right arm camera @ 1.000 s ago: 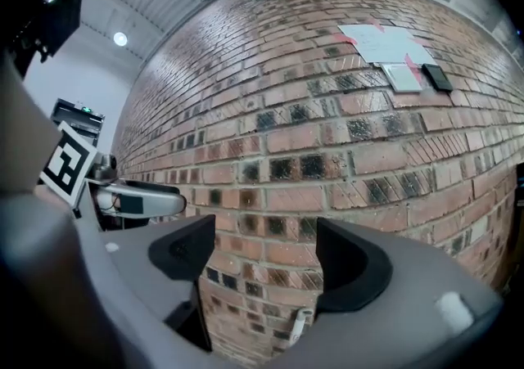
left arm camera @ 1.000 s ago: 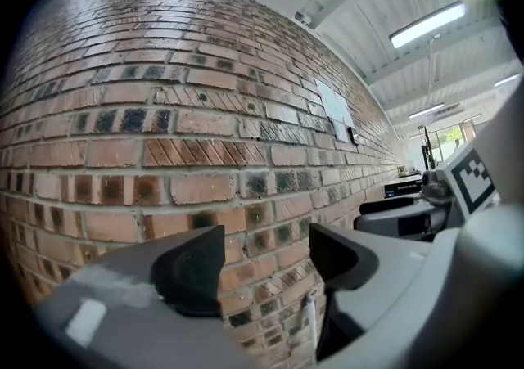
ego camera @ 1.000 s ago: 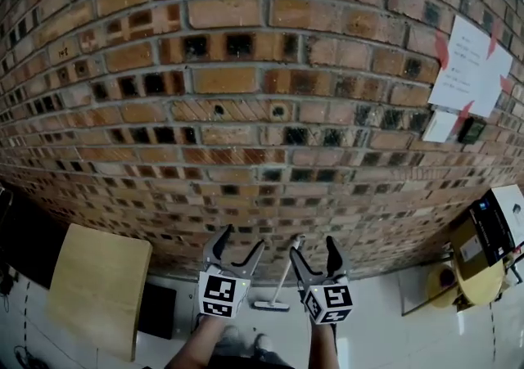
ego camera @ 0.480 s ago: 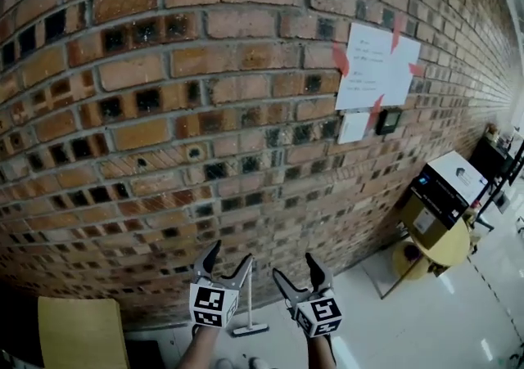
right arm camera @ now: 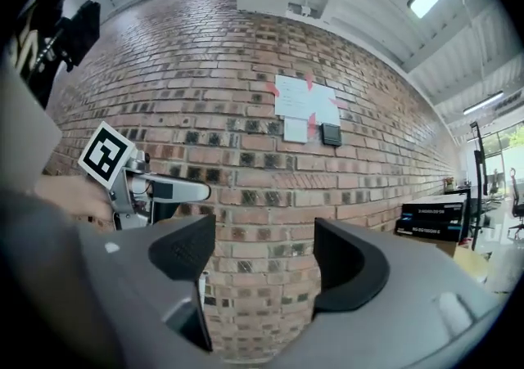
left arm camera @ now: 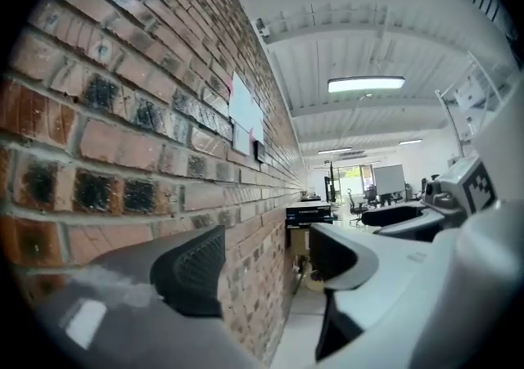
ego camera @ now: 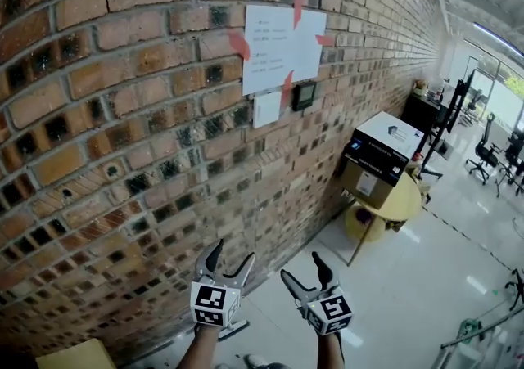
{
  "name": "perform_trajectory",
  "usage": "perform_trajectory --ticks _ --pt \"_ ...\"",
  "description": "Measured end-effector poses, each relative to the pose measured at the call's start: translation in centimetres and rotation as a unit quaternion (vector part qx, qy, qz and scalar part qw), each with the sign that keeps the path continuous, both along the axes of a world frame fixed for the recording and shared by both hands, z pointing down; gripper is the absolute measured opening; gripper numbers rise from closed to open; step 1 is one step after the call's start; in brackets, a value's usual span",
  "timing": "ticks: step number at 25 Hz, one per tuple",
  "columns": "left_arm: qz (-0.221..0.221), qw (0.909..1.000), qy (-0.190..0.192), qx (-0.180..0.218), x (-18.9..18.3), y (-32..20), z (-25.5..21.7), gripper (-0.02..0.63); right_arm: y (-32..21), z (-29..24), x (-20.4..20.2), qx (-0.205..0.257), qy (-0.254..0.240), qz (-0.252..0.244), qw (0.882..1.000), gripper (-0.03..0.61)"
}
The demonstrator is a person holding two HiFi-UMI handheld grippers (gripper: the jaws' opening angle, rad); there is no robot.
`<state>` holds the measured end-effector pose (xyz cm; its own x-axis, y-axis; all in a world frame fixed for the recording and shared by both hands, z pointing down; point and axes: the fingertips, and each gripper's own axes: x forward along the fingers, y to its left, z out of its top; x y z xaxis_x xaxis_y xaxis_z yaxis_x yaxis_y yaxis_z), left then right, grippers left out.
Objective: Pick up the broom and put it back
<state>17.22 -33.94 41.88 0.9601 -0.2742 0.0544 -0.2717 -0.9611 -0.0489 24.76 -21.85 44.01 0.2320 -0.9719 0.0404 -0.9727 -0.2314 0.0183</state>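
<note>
Only the pale head of the broom [ego camera: 232,329] shows, low on the floor against the brick wall [ego camera: 123,114], just under my left gripper's marker cube; its handle is hidden. My left gripper [ego camera: 232,253] is held level with its jaws open and nothing between them; in the left gripper view [left arm camera: 266,265] it points along the wall. To its right, my right gripper [ego camera: 302,267] is also open and empty. In the right gripper view [right arm camera: 262,257] it faces the bricks. Neither gripper touches the broom.
White paper notices [ego camera: 278,48] with red tape and a small black device [ego camera: 304,96] hang on the wall. A black-and-white box [ego camera: 383,145] sits on a round yellow table [ego camera: 401,205] at the right. A wooden board's corner [ego camera: 70,355] shows bottom left. White floor [ego camera: 409,294] stretches right.
The view has swung right along the wall: the notices moved from the right edge to the upper middle, and the broom slid to the bottom edge. Both grippers travelled along, still open.
</note>
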Motion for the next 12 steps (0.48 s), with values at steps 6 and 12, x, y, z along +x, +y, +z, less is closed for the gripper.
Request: perform_trajectory --ticks 6,12 --pt "0.079 0.9968 -0.007 -0.011 4.2 4.3 1.2 0.324 5.2 1.2 1.8 -0.024 0.005 0.052 0.998 0.380" --pt "0.136 0.9900 -0.028 -0.027 6.7 7.7 3.9 0.324 8.9 3.7 2.5 -0.045 -0.012 0.093 0.995 0.380"
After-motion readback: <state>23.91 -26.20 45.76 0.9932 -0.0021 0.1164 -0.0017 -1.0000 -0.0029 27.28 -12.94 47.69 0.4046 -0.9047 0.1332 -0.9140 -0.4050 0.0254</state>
